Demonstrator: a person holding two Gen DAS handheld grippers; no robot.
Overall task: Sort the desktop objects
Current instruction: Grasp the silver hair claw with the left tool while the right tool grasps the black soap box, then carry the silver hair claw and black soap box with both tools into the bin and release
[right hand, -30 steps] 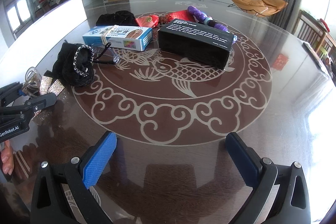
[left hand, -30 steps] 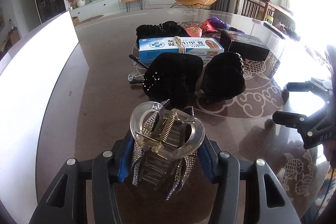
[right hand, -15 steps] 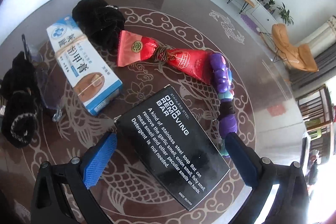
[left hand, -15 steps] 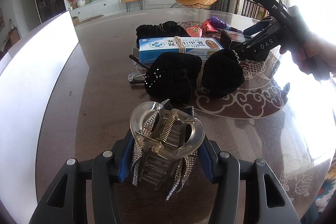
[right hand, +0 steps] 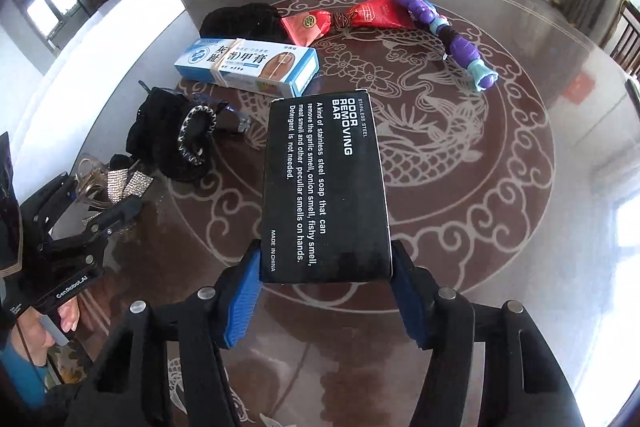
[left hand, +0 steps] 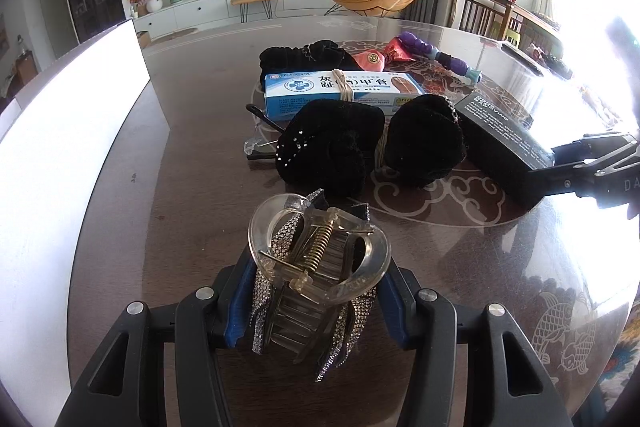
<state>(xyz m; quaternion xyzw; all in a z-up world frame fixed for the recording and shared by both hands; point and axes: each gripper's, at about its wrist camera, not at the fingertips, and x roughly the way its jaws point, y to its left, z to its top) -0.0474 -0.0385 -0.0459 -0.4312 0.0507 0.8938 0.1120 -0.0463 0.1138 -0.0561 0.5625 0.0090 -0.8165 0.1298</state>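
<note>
My left gripper (left hand: 316,303) is shut on a clear hair claw clip (left hand: 320,267) with rhinestone strips, near the table's left side. My right gripper (right hand: 326,291) is shut on the near end of a black soap box (right hand: 326,183) marked "Odor Removing Bar"; the box also shows in the left wrist view (left hand: 500,143), to the right of the black scrunchies. The left gripper and the clip (right hand: 108,187) show at the left of the right wrist view.
On the round patterned table (right hand: 500,187) lie a blue-white ointment box (right hand: 248,67), black velvet scrunchies (left hand: 332,151), clear glasses (left hand: 256,143), a black pouch (right hand: 240,21), red sachets (right hand: 344,19) and a purple toy (right hand: 452,35). A white panel (left hand: 60,147) stands at left.
My right gripper came down over the black soap box and closed on its near end. The left gripper has kept still, holding the clip.
</note>
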